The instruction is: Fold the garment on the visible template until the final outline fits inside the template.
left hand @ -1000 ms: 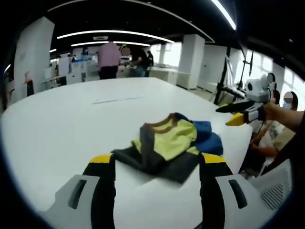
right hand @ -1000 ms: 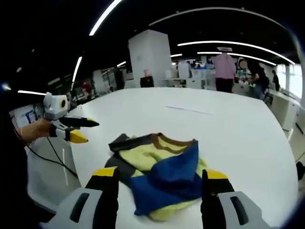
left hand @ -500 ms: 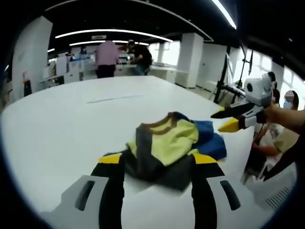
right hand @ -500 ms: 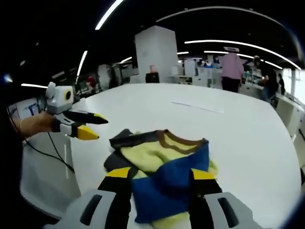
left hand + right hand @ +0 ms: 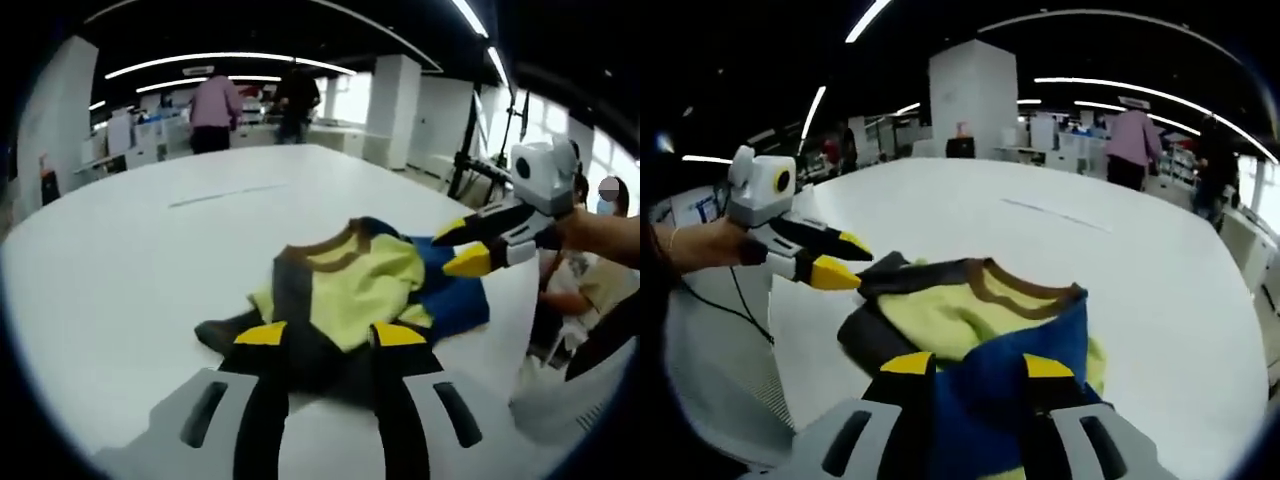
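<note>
Garment [image 5: 350,290] first: a small bunched top in pale yellow with a brown neck trim, dark grey on one side and blue on the other, lying crumpled on a wide white table [image 5: 120,270].

In the left gripper view, reading from the left, bare white tabletop gives way to the grey sleeve edge, then to the left gripper [image 5: 327,335], whose two black jaws with yellow tips stand a little apart with the dark grey cloth between them (whether the tips actually pinch the fabric I cannot tell). Beyond them lies the yellow body of the top, then its blue part, and over the blue part's far edge the right gripper [image 5: 462,246] reaches in from the right, held by a hand [image 5: 600,235], its yellow-tipped jaws spread.

In the right gripper view, the left gripper [image 5: 840,258] sits at the far left, jaws parted, tips just beside the grey edge of the garment [image 5: 960,310]. Next comes the grey and yellow cloth with the brown collar, and low in the middle the right gripper [image 5: 978,366], its jaws a narrow gap apart with the blue fabric between them; the grip itself is unclear. Farther right is open white table [image 5: 1180,270], and beyond it a person in a pink top [image 5: 1137,145] stands in the office background.
</note>
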`<state>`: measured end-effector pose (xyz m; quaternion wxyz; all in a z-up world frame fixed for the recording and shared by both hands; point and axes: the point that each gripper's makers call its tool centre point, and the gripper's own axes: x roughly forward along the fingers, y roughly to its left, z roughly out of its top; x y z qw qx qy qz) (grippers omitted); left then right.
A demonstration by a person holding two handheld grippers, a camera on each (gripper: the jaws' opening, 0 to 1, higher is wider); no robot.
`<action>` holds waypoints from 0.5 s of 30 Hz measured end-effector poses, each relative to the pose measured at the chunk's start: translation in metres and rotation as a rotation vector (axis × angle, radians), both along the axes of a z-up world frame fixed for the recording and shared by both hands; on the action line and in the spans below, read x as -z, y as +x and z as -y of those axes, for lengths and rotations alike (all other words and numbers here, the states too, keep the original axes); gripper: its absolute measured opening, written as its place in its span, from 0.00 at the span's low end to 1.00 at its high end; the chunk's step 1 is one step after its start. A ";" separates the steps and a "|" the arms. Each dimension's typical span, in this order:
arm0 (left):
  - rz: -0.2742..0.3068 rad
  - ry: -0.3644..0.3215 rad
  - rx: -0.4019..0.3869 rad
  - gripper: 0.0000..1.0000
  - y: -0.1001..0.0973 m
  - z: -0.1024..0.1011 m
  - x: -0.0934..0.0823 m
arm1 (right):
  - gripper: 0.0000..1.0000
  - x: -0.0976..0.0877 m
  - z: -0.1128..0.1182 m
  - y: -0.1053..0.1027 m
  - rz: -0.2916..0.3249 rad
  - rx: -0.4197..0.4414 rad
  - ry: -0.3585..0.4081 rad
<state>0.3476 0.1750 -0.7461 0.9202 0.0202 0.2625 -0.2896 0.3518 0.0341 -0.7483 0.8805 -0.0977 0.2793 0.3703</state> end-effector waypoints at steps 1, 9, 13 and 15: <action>-0.003 0.001 -0.001 0.27 0.001 0.001 0.001 | 0.26 0.002 0.001 0.001 0.002 0.000 -0.014; -0.031 0.040 0.012 0.19 0.004 0.009 0.018 | 0.15 0.012 0.004 0.007 0.019 0.008 -0.074; -0.058 0.074 0.002 0.14 0.005 0.007 0.028 | 0.09 0.015 0.006 0.010 0.023 0.020 -0.092; -0.064 0.075 -0.003 0.12 0.006 0.007 0.031 | 0.08 0.016 0.007 0.011 0.022 0.025 -0.095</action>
